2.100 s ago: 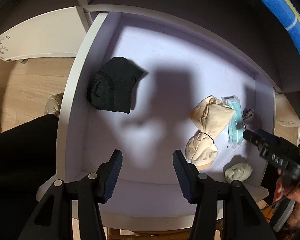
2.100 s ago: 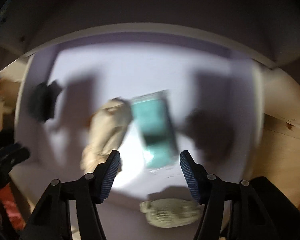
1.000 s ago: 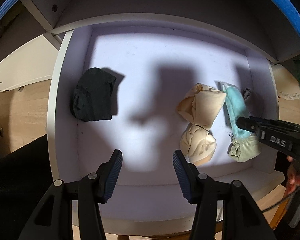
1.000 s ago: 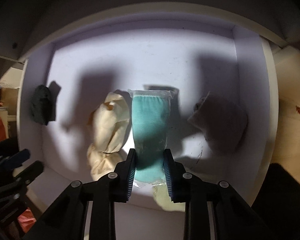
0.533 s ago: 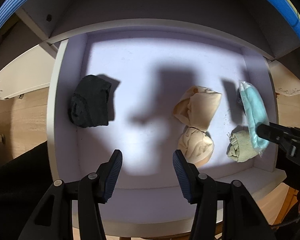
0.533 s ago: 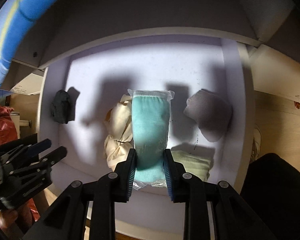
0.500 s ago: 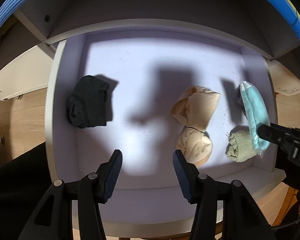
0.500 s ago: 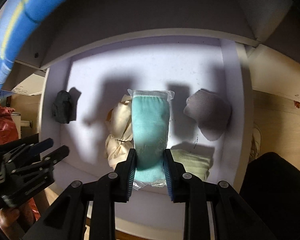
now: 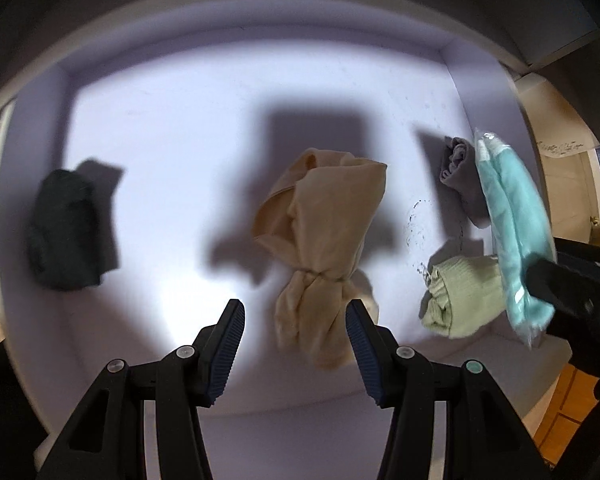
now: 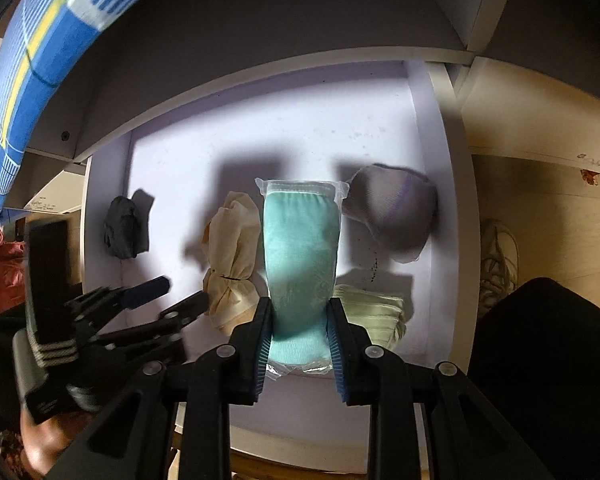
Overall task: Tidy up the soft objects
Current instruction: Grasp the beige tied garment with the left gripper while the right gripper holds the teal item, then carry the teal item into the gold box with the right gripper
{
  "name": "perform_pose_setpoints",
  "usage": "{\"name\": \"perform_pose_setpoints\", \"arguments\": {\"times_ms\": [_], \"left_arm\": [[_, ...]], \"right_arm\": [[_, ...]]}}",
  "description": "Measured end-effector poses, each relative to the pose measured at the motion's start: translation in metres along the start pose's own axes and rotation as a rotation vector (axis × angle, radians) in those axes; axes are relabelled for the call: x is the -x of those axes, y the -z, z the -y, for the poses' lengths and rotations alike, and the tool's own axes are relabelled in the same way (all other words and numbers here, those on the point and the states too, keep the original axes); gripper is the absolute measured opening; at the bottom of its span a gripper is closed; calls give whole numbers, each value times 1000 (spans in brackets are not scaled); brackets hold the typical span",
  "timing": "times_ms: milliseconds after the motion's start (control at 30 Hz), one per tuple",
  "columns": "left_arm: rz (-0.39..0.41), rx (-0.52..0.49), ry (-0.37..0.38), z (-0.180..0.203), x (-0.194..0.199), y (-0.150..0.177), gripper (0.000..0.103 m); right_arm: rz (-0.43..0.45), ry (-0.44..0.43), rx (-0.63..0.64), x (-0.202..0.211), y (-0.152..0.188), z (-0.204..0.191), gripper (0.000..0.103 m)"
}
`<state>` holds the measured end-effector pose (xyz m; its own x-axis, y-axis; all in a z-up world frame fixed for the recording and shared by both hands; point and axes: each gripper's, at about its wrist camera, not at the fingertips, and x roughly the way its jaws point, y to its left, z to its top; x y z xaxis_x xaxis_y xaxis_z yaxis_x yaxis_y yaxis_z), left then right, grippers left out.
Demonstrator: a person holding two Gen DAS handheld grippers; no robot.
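- The right claw is clamped on the lower end of a teal cloth sealed in a clear bag, which it holds raised above the floor of the white drawer.
- The left claw is spread wide with nothing between its fingers, poised over the drawer's front part.
- A knotted beige cloth lies near the middle of the drawer floor, its lower end reaching toward the gap between the left claw's fingers.
- A dark cloth bundle sits by the drawer's left wall, well apart from the beige cloth.
- A folded pale green cloth rests on the drawer floor to the right of the beige cloth, near the front.
- A grey cloth lies by the drawer's right wall, behind the pale green one.
- In the left wrist view the bagged teal cloth hangs in front of both the grey and pale green cloths.
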<state>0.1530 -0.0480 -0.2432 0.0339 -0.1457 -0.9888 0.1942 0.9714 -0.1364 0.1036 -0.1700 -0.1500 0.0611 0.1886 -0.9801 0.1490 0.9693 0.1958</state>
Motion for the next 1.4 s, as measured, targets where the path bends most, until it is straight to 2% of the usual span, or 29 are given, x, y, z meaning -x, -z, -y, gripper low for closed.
{"name": "perform_pose_setpoints", "arguments": {"times_ms": [133, 300, 433, 567, 667, 733, 867, 1033, 1200, 1400], "left_arm": [[-35, -30, -21, 4, -20, -6, 53], [-41, -48, -23, 7, -25, -9, 54], [-55, -51, -54, 5, -29, -7, 60], [-30, -13, 12, 1, -24, -10, 60], [18, -44, 57, 7, -13, -13, 59], [16, -62, 78, 13, -14, -15, 59], [-22, -104, -44, 12, -30, -13, 59], [-30, -31, -56, -10, -29, -12, 49], [-42, 7, -86, -24, -31, -5, 46], [-63, 18, -127, -34, -34, 2, 46]], "right_arm": [[-7, 1, -7, -3, 0, 3, 27], [-18, 8, -15, -7, -1, 6, 27], [-18, 0, -3, -5, -2, 3, 27], [10, -2, 8, 5, -1, 2, 27], [30, 4, -20, 13, 2, 9, 27], [32, 4, -46, 15, 5, 15, 27], [41, -5, -64, 24, 9, 18, 27], [83, -48, -62, 45, 11, 13, 27], [136, -92, -48, 78, 13, 7, 27], [232, -139, -56, 137, 13, 7, 27]]}}
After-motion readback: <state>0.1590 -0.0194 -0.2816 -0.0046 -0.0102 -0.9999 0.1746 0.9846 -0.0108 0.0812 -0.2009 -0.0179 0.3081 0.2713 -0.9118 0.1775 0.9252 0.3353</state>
